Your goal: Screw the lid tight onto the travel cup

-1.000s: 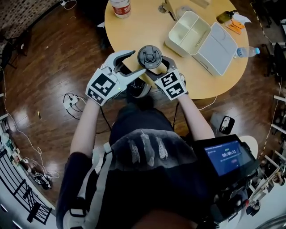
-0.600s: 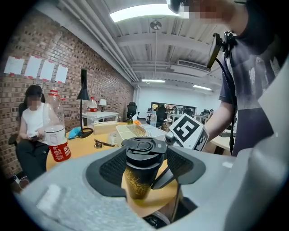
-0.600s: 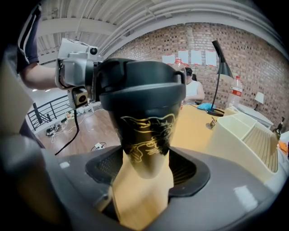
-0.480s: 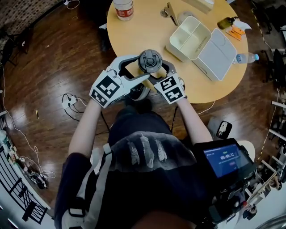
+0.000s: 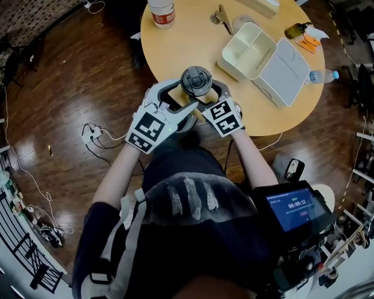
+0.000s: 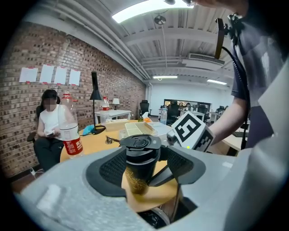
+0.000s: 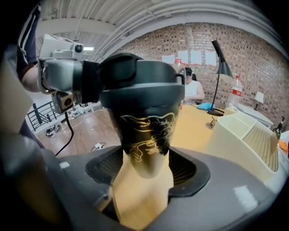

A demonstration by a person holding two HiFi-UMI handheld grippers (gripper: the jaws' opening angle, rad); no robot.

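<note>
The black travel cup [image 5: 196, 82] with gold print stands at the near edge of the round table [image 5: 175, 41], its black lid [image 6: 140, 142] on top. My left gripper [image 5: 182, 93] reaches in from the left, its jaws closed at lid height; its pads [image 6: 113, 169] flank the lid's collar. In the right gripper view the left gripper's finger [image 7: 88, 81] presses the lid's [image 7: 140, 83] side. My right gripper [image 5: 205, 94] comes from the near right and is shut on the cup's tapered lower body [image 7: 144, 149], with the pads [image 7: 185, 169] against it.
An open white lunch box [image 5: 263, 55] lies right of the cup. A red-labelled bottle [image 5: 162, 10] and a metal clip [image 5: 222, 14] sit at the table's far side, a water bottle [image 5: 320, 69] at its right edge. Cables [image 5: 96, 133] lie on the floor. A person [image 6: 49, 122] sits beyond.
My left gripper has swung round the cup, its marker cube moving toward me and to the right while its jaws stay at the lid. The right gripper and cup have barely moved.
</note>
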